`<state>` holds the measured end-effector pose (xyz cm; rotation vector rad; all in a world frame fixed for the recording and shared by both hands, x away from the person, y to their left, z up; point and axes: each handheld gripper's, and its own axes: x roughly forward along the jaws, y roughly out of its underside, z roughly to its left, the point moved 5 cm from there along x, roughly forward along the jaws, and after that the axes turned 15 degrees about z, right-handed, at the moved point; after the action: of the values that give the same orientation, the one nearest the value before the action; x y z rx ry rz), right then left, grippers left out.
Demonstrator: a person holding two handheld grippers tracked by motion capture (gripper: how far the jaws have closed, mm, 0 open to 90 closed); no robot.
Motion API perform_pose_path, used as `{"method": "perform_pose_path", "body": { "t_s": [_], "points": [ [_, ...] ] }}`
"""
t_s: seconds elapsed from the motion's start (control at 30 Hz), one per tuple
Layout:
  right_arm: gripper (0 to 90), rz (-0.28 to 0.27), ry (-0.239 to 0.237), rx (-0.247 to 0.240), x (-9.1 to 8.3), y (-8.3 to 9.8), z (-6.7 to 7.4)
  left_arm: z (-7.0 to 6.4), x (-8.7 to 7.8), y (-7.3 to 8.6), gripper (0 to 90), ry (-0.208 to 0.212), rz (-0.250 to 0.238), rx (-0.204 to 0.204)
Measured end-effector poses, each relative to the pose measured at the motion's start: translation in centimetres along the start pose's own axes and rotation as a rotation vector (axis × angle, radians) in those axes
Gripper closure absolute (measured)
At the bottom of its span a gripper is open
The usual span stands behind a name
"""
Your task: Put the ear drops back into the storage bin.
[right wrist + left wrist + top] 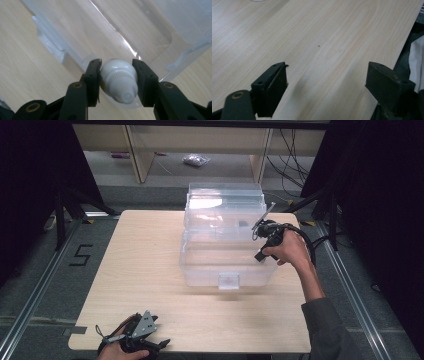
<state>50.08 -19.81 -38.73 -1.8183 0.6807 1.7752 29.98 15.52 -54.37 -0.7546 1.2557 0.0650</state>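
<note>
Pale wood-grain table [150, 270], clear plastic lidded storage box [225, 265] on it. Right gripper [117, 75] clamped on a small white rounded screw-top bottle [118, 81], held above the box's rim. Smooth curved body could squirt out of the pads. Left gripper [325, 82] jaws apart, idle over the table.

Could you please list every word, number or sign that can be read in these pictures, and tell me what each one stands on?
"5": a dark numeral marked on the grey floor to the left of the light wooden table, in the high view.
The clear plastic storage box shows no readable label.
The white rounded plastic bottle between the right gripper jaws carries no legible print.
</note>
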Motion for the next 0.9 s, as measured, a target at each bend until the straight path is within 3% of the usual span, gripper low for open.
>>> {"method": "perform_pose_path", "body": {
  "t_s": [0.23, 0.27, 0.3, 0.37, 0.43, 0.57, 0.6, 0.7, 0.9],
  "points": [
    [60.3, 0.032, -0.013, 0.009, 1.7, -0.8, -0.7, -0.2, 0.1, -0.1, 16.9, 0.018, -0.016, -0.017],
    [60.3, 0.047, -0.025, 0.021, 2.4, -0.9, -0.9, -0.1, 0.1, 0.0, 16.9, 0.011, -0.005, -0.003],
    [60.3, 0.047, -0.025, 0.021, 2.4, -0.9, -0.9, -0.2, 0.1, 0.0, 16.9, 0.016, -0.01, -0.02],
    [60.3, 0.062, -0.022, 0.017, 3.0, -1.0, -1.2, 0.0, 0.1, -0.1, 16.9, 0.015, -0.004, -0.005],
    [60.3, 0.088, -0.024, 0.044, 3.6, -1.1, -1.4, -0.1, 0.2, -0.1, 16.9, 0.016, -0.002, -0.004],
    [60.3, 0.08, -0.025, 0.038, 4.0, -1.3, -1.5, 0.0, 0.2, -0.1, 16.9, 0.017, -0.002, -0.005],
    [60.3, 0.086, -0.026, 0.032, 4.2, -1.3, -1.6, -0.3, 0.2, -0.1, 16.9, 0.033, -0.018, -0.022],
    [60.3, 0.094, -0.032, 0.061, 4.7, -1.3, -1.8, -0.2, 0.2, 0.0, 16.9, 0.023, -0.007, -0.027],
    [60.3, 0.124, -0.028, 0.082, 5.4, -1.3, -2.1, -0.1, 0.2, 0.0, 16.9, 0.018, -0.003, -0.007]
  ]
}}
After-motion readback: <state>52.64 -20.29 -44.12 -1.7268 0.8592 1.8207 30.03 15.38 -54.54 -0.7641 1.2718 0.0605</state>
